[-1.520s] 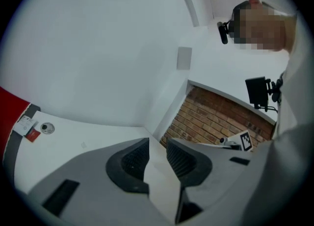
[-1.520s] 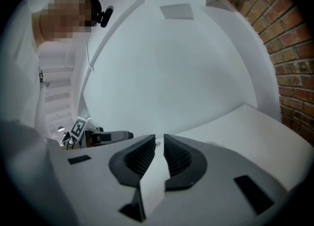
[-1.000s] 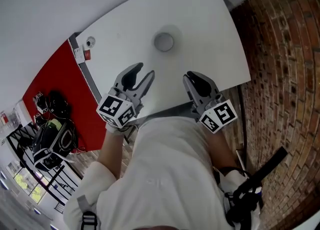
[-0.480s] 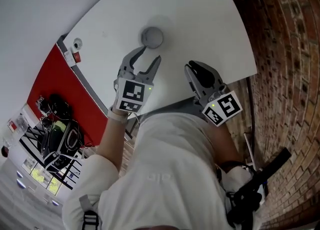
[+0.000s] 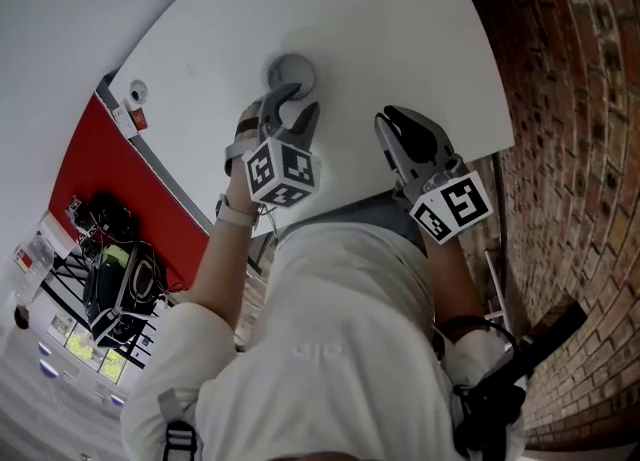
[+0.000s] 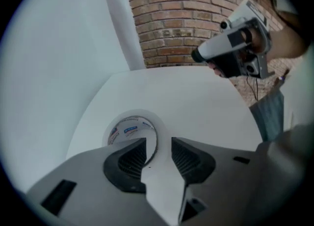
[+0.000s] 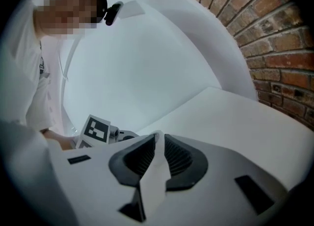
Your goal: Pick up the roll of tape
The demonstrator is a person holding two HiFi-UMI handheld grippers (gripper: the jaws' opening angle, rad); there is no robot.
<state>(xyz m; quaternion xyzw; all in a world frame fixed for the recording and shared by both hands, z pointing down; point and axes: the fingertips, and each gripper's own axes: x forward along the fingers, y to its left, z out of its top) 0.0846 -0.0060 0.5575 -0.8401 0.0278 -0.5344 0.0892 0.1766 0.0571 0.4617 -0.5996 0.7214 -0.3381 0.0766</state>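
The roll of tape lies flat on the white table; it is white with blue print inside its core. My left gripper points steeply down at it. Its jaws are closing, with the near wall of the roll between them: one finger reaches into the hole and the other stands outside. The pads do not press on the wall. My right gripper hangs over the table's near edge, to the right of the roll, shut with nothing in it.
The table's curved edge runs close on the right, with brick floor beyond it. A red panel and dark bags lie to the left. The person's white-clad body fills the lower head view.
My left gripper has gone forward and down onto the roll, rolling its wrist on the way. The right gripper has dropped a little and stayed shut.
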